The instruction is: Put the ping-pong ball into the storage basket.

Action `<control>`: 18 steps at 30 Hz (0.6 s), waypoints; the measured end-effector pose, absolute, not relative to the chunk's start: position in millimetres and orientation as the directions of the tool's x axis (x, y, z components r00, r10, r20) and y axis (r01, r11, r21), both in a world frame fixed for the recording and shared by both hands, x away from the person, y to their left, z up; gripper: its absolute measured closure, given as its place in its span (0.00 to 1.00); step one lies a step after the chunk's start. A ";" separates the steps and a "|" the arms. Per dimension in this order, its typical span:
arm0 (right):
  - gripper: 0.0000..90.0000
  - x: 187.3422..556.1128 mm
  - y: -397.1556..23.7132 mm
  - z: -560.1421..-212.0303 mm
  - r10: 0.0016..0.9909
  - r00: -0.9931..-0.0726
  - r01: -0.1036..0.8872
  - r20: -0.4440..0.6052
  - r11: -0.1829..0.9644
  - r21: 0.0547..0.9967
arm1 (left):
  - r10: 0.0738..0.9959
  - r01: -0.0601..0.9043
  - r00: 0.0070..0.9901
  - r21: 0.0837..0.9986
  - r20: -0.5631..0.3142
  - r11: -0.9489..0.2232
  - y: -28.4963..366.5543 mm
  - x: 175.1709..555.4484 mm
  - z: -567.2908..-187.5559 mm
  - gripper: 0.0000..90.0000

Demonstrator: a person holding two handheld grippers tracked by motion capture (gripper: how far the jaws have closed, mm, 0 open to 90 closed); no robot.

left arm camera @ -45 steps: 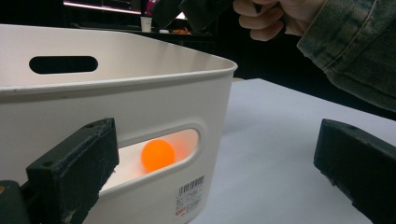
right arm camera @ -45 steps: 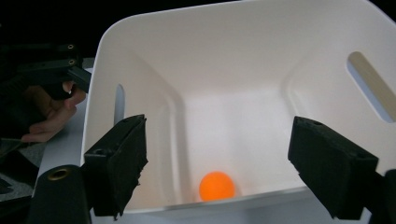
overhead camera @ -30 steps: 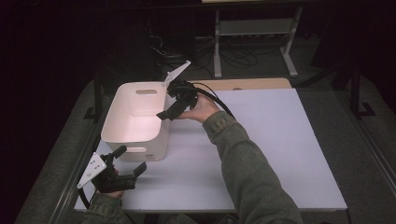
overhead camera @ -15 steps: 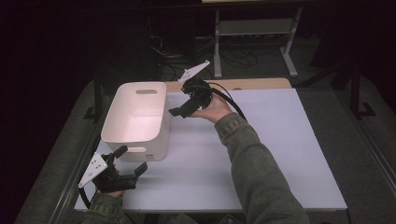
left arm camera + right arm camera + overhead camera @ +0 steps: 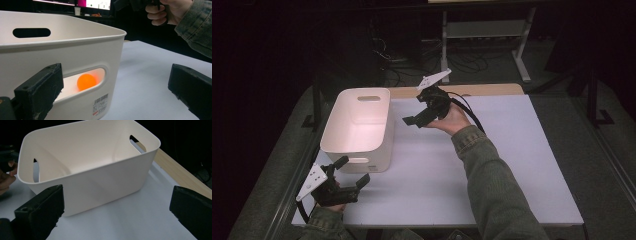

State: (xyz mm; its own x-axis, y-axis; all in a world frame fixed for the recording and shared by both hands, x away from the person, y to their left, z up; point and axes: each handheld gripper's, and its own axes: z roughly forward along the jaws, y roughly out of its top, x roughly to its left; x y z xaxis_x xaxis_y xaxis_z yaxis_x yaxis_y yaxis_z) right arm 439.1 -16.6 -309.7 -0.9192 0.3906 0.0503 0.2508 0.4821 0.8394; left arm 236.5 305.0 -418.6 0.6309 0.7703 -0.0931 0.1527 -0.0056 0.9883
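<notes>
White plastic storage bin (image 5: pixel 362 125) standing upright on the white tabletop (image 5: pixel 512 165), toward its left side, handle slots cut in both short ends. Orange ball (image 5: pixel 86 82) inside the bin, glimpsed through the near handle slot in the left gripper view, resting on the bin floor close to that end wall. Barcode sticker (image 5: pixel 101 103) on the bin's outer wall just below the slot. Left gripper (image 5: pixel 349 176) low at the tabletop's edge, just in front of the bin's near end, jaws spread wide and empty, not touching the bin. Right gripper (image 5: pixel 418 116) held up in the air just right of the bin's far half, aimed toward it, jaws likewise wide apart with nothing between them, apart from the rim.
</notes>
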 end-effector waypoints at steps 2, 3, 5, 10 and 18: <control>0.00 437.6 -21.8 -311.7 0.397 -0.916 0.250 0.047 0.479 0.841 | 0.770 0.152 0.631 0.988 -0.093 -0.006 304.9 236.5 -418.6 0.00; 0.00 436.8 -24.1 -312.4 0.402 -0.915 0.253 0.047 0.476 0.842 | 0.771 0.152 0.630 0.988 -0.092 -0.005 305.1 236.6 -418.5 0.00; 0.00 434.9 -28.6 -313.4 0.410 -0.911 0.253 0.046 0.468 0.847 | 0.771 0.151 0.630 0.989 -0.093 -0.004 305.2 236.5 -418.4 0.00; 0.00 431.1 -41.4 -315.3 0.429 -0.902 0.254 0.041 0.452 0.855 | 0.772 0.148 0.629 0.989 -0.090 -0.006 305.0 236.2 -418.3 0.00; 0.00 426.4 -59.8 -322.0 0.454 -0.890 0.262 0.039 0.440 0.859 | 0.773 0.147 0.628 0.989 -0.089 -0.005 305.2 236.8 -418.5 0.00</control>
